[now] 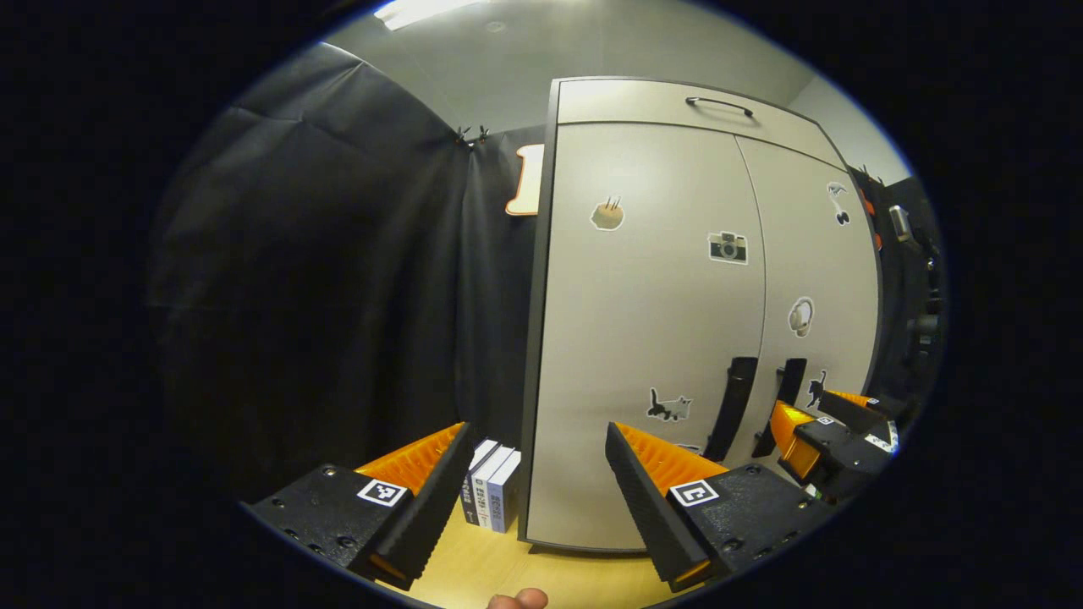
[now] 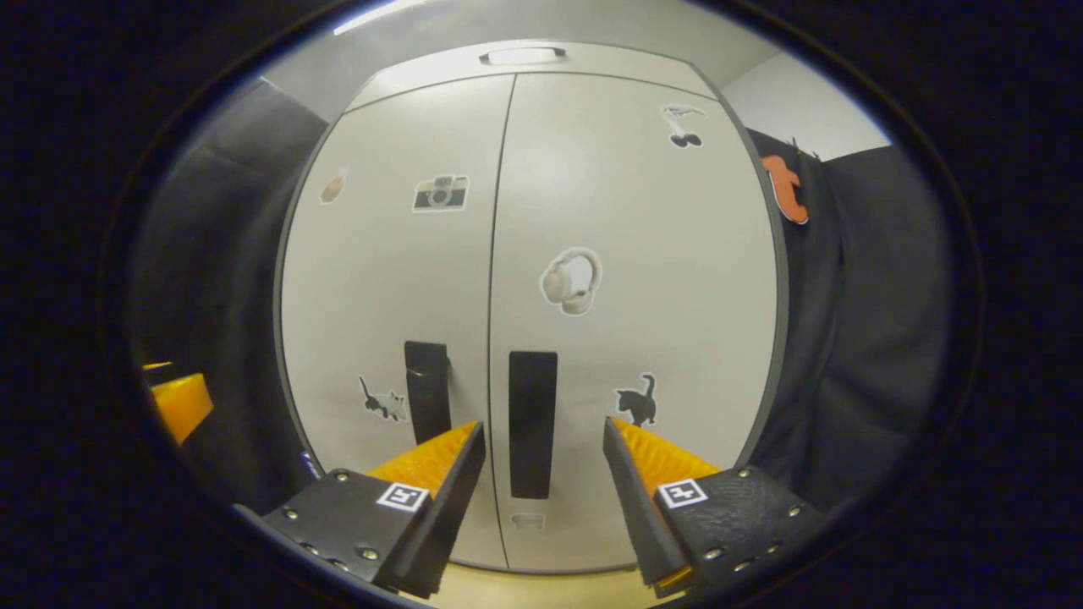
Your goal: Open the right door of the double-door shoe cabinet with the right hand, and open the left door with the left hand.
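Observation:
A pale double-door shoe cabinet stands shut, with stickers on both doors. In the right gripper view the right door (image 2: 643, 279) carries a black vertical handle (image 2: 532, 423), and the left door (image 2: 389, 279) has its own handle (image 2: 427, 391). My right gripper (image 2: 541, 440) is open, its fingers on either side of the right handle and a little short of it. In the left gripper view my left gripper (image 1: 537, 440) is open, off the cabinet's left corner, with the left door (image 1: 643, 321) and its handle (image 1: 729, 408) to the right. The right gripper (image 1: 825, 427) hangs close to the right door's handle (image 1: 787, 397).
A drawer front with a dark handle (image 1: 719, 103) tops the cabinet. Several books (image 1: 492, 495) stand on the wooden floor (image 1: 474, 571) by the cabinet's left side. Black cloth (image 1: 321, 279) walls in both sides. A fingertip (image 1: 518, 600) pokes in at the bottom edge.

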Available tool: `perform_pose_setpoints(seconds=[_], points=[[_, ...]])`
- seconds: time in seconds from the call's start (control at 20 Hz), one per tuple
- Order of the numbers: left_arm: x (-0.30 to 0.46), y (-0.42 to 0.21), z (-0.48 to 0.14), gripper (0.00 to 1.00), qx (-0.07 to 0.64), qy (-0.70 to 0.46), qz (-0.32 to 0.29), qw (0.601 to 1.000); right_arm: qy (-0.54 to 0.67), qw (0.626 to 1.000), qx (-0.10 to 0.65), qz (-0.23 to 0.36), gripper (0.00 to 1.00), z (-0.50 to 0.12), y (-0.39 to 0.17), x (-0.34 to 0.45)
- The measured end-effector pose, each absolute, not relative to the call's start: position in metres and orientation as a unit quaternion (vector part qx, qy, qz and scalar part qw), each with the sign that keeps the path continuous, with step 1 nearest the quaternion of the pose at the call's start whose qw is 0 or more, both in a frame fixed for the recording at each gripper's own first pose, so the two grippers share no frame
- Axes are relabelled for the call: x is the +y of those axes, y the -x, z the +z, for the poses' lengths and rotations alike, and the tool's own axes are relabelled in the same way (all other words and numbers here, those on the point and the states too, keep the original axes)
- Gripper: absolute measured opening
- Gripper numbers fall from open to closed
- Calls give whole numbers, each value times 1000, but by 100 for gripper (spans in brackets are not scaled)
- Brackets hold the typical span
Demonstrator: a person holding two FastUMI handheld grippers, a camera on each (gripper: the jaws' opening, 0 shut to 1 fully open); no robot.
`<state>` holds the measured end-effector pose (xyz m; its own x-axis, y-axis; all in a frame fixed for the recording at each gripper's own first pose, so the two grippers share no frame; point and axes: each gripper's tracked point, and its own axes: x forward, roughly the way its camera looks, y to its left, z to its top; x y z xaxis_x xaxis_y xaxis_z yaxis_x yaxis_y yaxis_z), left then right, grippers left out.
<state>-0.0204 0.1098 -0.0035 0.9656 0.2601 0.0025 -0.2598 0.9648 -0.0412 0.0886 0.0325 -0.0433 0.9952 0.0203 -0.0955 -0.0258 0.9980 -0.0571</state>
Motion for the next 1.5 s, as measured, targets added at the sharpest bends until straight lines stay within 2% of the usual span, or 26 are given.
perform_pose_setpoints(seconds=[0.05, 0.1, 0.25, 0.3, 0.45, 0.55, 0.65, 0.75, 0.95, 1.0, 1.25, 1.3, 1.5], points=[[114, 22, -5, 97, -2, 20, 137, 990, 34, 998, 51, 0, 83, -46, -92, 29], [118, 24, -5, 97, 0, 21, 143, 990, 35, 998, 53, 5, 69, -49, -97, 32], [128, 26, -10, 97, 6, 25, 155, 988, 44, 997, 58, 3, 67, -56, -112, 36], [131, 27, -11, 97, 8, 25, 159, 987, 46, 997, 56, 4, 50, -54, -114, 37], [139, 29, -16, 97, 14, 26, 168, 985, 63, 996, 59, 10, 47, -60, -124, 43], [144, 32, -20, 97, 19, 25, 173, 984, 58, 997, 56, -12, 33, -58, -120, 41], [148, 35, -23, 97, 23, 26, 178, 983, 67, 996, 50, -25, 33, -59, -121, 40], [152, 39, -26, 97, 27, 26, 180, 983, 41, 997, 56, -28, 27, -61, -120, 41], [151, 46, -28, 97, 30, 22, 175, 984, 17, 998, 58, -25, 27, -59, -121, 38], [149, 47, -28, 97, 31, 20, 171, 985, 8, 998, 50, -25, 15, -61, -121, 40], [150, 57, -28, 97, 33, 7, 164, 986, 12, 998, 52, -15, 15, -60, -112, 39], [151, 59, -28, 94, 34, 7, 163, 986, 8, 999, 51, -11, 15, -60, -108, 38], [144, 65, -30, 97, 39, 9, 151, 988, 3, 999, 46, 7, 15, -58, -82, 30]])
